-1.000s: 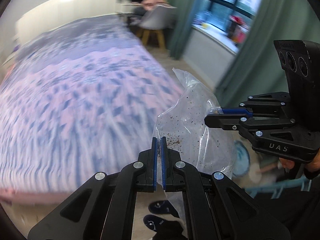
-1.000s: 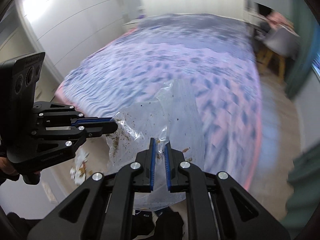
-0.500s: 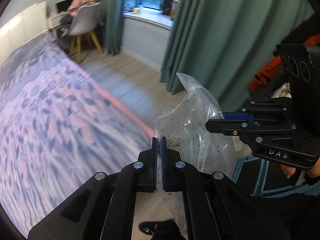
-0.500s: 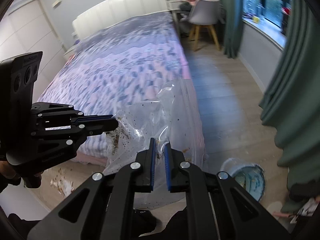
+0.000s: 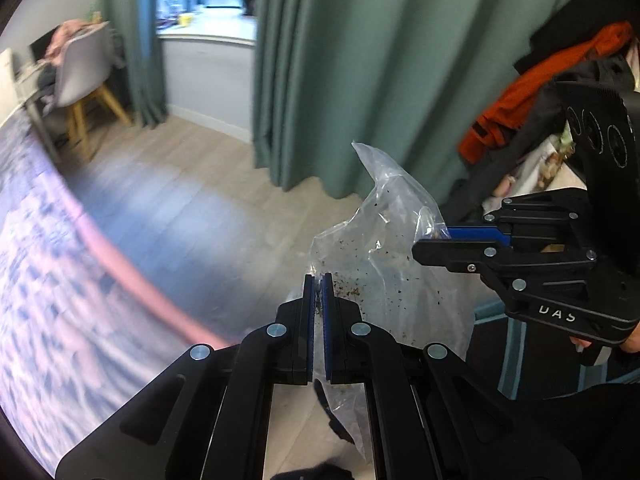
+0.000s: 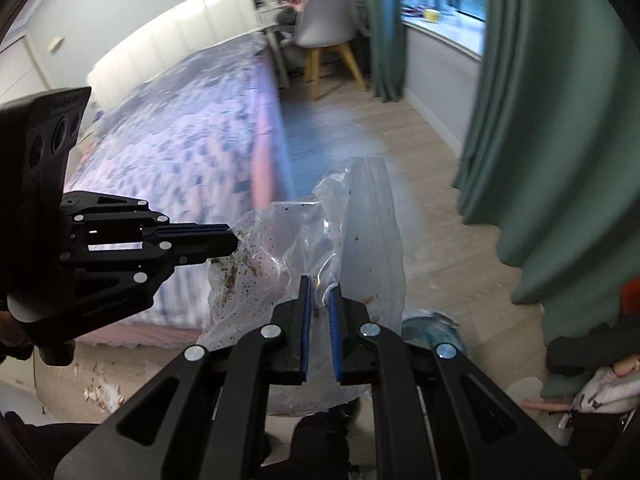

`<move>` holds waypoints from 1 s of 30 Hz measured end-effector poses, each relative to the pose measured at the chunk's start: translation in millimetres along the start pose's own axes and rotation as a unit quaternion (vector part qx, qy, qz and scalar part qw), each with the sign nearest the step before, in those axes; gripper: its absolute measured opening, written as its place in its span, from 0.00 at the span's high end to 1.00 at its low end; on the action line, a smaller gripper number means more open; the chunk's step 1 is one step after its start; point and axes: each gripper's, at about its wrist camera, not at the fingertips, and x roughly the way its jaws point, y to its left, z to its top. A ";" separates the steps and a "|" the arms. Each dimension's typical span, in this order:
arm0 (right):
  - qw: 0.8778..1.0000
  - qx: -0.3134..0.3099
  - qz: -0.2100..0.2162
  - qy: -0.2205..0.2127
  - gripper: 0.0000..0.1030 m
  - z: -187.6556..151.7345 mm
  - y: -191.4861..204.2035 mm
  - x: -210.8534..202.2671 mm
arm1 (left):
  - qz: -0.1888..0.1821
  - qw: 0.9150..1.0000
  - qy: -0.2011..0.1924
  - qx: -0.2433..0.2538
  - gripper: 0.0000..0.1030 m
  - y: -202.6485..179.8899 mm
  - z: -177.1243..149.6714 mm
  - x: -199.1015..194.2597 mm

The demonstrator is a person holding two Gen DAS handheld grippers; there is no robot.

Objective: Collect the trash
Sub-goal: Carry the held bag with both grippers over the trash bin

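Bedroom floor below, both grippers pinch a crumb-speckled clear bag (image 5: 384,264).

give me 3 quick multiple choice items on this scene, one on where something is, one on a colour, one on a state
1. Where is the grey chair?
A. beside the bed's head end, near the window
B. on top of the bed
C. behind the orange jacket

2. What colour are the curtains?
A. white
B. green
C. red

3. What state is the clear plastic bag in?
A. lying flat on the floor
B. pinched on two sides by both tongs
C. tied shut with a knot

Answers:
1. A, since the right wrist view shows the chair on the floor past the bed, next to the window.
2. B, since both views show green folds.
3. B, since the left tongs and the right tongs each grip an edge of the bag, which hangs between them with brown crumbs inside.
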 end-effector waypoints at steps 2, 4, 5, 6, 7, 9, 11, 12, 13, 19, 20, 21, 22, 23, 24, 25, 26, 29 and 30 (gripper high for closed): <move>1.000 0.019 -0.010 0.005 0.90 -9.5 -20.4 4.0 | -0.011 1.000 0.012 0.014 0.98 -14.2 6.7 23.7; 0.999 0.042 -0.023 0.014 0.90 -23.3 -43.9 11.4 | -0.021 0.999 0.025 0.023 0.98 -26.0 11.1 47.1; 0.998 0.054 -0.028 0.018 0.90 -29.5 -53.5 14.5 | -0.026 0.999 0.032 0.026 0.98 -30.4 12.7 57.7; 0.997 0.063 -0.031 0.021 0.90 -33.8 -61.2 17.0 | -0.033 0.998 0.044 0.030 0.98 -38.2 14.0 75.1; 0.996 0.073 -0.033 0.025 0.90 -38.2 -69.0 20.1 | -0.036 0.997 0.051 0.032 0.98 -42.0 14.2 86.2; 0.994 0.098 -0.038 0.034 0.90 -51.4 -89.0 29.8 | -0.041 0.996 0.065 0.040 0.98 -50.4 13.9 110.3; 0.992 0.113 -0.045 0.040 0.90 -62.2 -104.0 41.6 | -0.045 0.995 0.078 0.048 0.98 -57.9 13.0 136.2; 0.990 0.122 -0.048 0.045 0.90 -69.7 -113.0 50.6 | -0.048 0.994 0.088 0.052 0.98 -61.7 11.0 154.2; 0.989 0.130 -0.050 0.049 0.90 -75.9 -118.8 56.4 | -0.048 0.993 0.093 0.056 0.98 -63.2 9.3 164.8; 0.982 0.168 -0.045 0.075 0.90 -107.8 -151.6 113.8 | -0.036 0.987 0.129 0.087 0.98 -68.8 -10.6 244.5; 0.981 0.173 -0.043 0.076 0.90 -113.1 -157.3 123.9 | -0.034 0.986 0.134 0.093 0.98 -69.9 -16.1 259.1; 0.980 0.180 -0.041 0.079 0.90 -122.1 -164.8 137.2 | -0.033 0.985 0.138 0.096 0.98 -70.1 -19.6 268.7; 0.979 0.182 -0.040 0.081 0.90 -126.6 -168.4 143.2 | -0.031 0.984 0.145 0.096 0.98 -68.7 -25.4 281.4; 0.979 0.184 -0.039 0.085 0.90 -133.1 -172.9 153.7 | -0.031 0.984 0.149 0.096 0.98 -67.2 -30.0 290.9; 0.978 0.185 -0.039 0.090 0.90 -140.2 -177.5 165.7 | -0.031 0.983 0.155 0.093 0.98 -66.3 -37.0 306.0; 0.977 0.187 -0.038 0.095 0.90 -146.9 -182.0 177.3 | -0.031 0.983 0.158 0.091 0.98 -65.5 -41.2 314.9; 0.977 0.188 -0.038 0.097 0.90 -151.1 -184.0 182.9 | -0.030 0.982 0.162 0.090 0.98 -64.7 -47.1 327.3; 0.974 0.193 -0.033 0.111 0.90 -170.4 -197.3 215.5 | -0.028 0.981 0.172 0.083 0.98 -63.8 -63.9 359.7; 0.974 0.193 -0.034 0.114 0.90 -174.6 -199.6 223.0 | -0.027 0.981 0.175 0.081 0.98 -63.5 -67.8 368.2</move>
